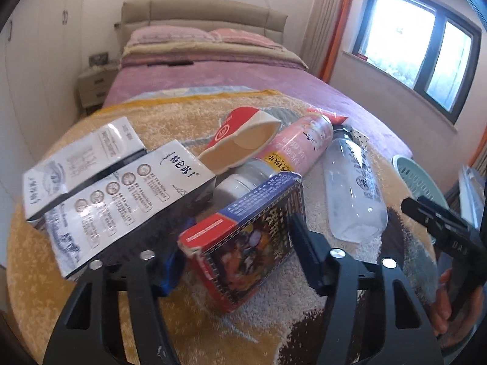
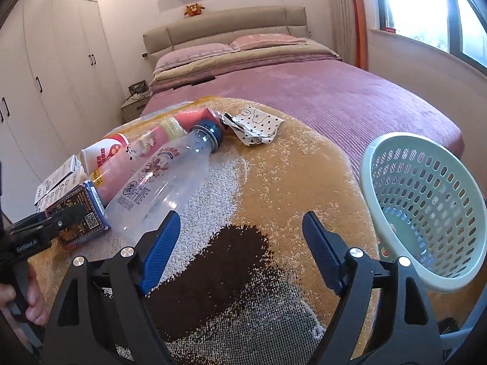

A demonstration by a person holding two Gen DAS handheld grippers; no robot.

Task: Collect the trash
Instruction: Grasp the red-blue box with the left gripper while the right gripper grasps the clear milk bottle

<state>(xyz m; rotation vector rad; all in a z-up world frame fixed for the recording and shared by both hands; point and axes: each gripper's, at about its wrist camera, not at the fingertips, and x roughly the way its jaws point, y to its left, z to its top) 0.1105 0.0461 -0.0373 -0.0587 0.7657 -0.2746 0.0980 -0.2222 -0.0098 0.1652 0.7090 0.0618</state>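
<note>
Trash lies on a yellow patterned blanket (image 2: 274,164) on the bed. My left gripper (image 1: 240,252) is open, its jaws on either side of a dark printed box (image 1: 243,243), which also shows in the right wrist view (image 2: 79,216). Beside it lie two white milk cartons (image 1: 100,179), a red-and-white paper cup (image 1: 240,140), a pink bottle (image 1: 301,140) and a clear plastic bottle (image 1: 353,188). My right gripper (image 2: 240,252) is open and empty above the blanket, its left finger close to the clear bottle (image 2: 164,188). A crumpled dotted wrapper (image 2: 258,124) lies farther back.
A pale green perforated basket (image 2: 426,200) lies tilted on its side at the blanket's right edge. The purple bedspread (image 2: 334,91) and pillows stretch behind. White wardrobes (image 2: 45,76) stand left, a window (image 1: 426,54) right.
</note>
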